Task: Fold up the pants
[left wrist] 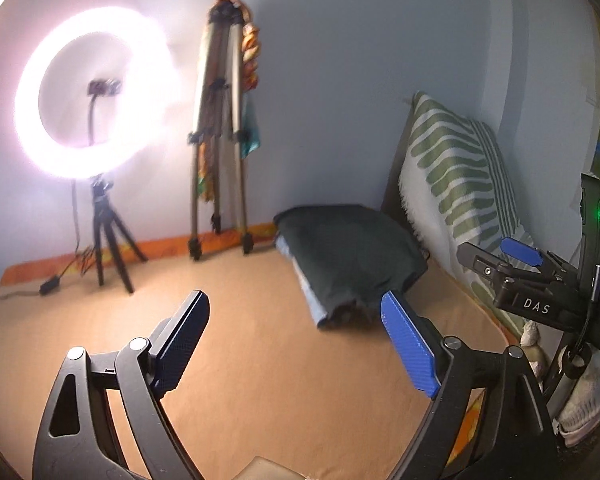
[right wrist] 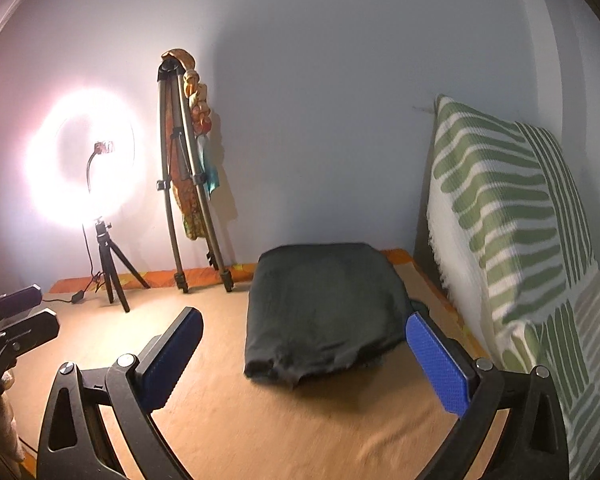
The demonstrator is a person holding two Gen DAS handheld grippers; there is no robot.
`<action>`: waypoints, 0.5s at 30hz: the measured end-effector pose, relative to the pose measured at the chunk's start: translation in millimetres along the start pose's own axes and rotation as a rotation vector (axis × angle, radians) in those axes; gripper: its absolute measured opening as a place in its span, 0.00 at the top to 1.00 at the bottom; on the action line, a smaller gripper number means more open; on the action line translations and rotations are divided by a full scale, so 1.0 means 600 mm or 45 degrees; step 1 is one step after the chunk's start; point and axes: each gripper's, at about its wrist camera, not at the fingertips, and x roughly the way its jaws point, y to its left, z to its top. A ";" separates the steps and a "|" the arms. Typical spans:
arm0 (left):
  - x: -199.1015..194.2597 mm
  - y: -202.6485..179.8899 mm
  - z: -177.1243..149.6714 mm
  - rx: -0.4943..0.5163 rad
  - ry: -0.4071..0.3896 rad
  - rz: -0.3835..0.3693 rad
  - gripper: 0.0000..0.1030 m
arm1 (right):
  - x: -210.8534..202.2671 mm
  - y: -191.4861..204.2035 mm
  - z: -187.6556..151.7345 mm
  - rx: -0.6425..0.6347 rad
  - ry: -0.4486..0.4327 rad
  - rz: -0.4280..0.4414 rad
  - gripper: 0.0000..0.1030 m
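Dark green pants (right wrist: 324,304) lie folded into a thick rectangle on the tan bed sheet (right wrist: 228,408), near the far right corner. In the left wrist view the folded pants (left wrist: 348,256) rest on a pale blue folded cloth (left wrist: 320,308). My left gripper (left wrist: 296,340) hangs open over bare sheet (left wrist: 260,360), to the left of the pile and short of it, with nothing between its blue pads. My right gripper (right wrist: 304,356) is open wide, hovering just before the near edge of the pants without touching them. It also shows at the right edge of the left wrist view as the right gripper (left wrist: 500,254).
A lit ring light (left wrist: 96,92) on a small tripod and a folded tall tripod (left wrist: 220,132) draped with colourful cloth stand against the far wall. A green-and-white striped pillow (right wrist: 512,232) leans along the right side. An orange patterned border (right wrist: 204,274) edges the sheet.
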 end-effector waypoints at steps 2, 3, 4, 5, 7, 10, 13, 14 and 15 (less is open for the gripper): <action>-0.014 0.009 -0.020 -0.014 -0.010 0.029 0.15 | -0.005 0.005 -0.015 0.000 0.017 0.021 0.00; -0.020 0.014 -0.029 -0.028 -0.013 0.039 0.15 | -0.007 0.008 -0.023 0.001 0.026 0.032 0.00; -0.024 0.018 -0.038 -0.044 -0.015 0.046 0.15 | -0.010 0.010 -0.030 0.003 0.026 0.038 0.00; -0.027 0.021 -0.046 -0.060 -0.015 0.052 0.15 | -0.011 0.012 -0.036 0.003 0.022 0.040 0.00; -0.028 0.022 -0.056 -0.072 0.004 0.054 0.15 | -0.013 0.019 -0.051 -0.007 0.002 0.021 0.00; -0.027 0.016 -0.067 -0.020 0.021 0.071 0.15 | -0.009 0.032 -0.072 -0.030 -0.022 -0.007 0.00; -0.026 0.011 -0.080 0.048 0.013 0.123 0.15 | 0.000 0.046 -0.081 -0.063 0.002 0.012 0.00; -0.023 0.012 -0.084 0.051 0.022 0.125 0.15 | 0.001 0.050 -0.083 -0.078 -0.001 0.010 0.00; -0.022 0.015 -0.086 0.046 0.027 0.121 0.15 | 0.001 0.054 -0.084 -0.089 -0.012 0.003 0.00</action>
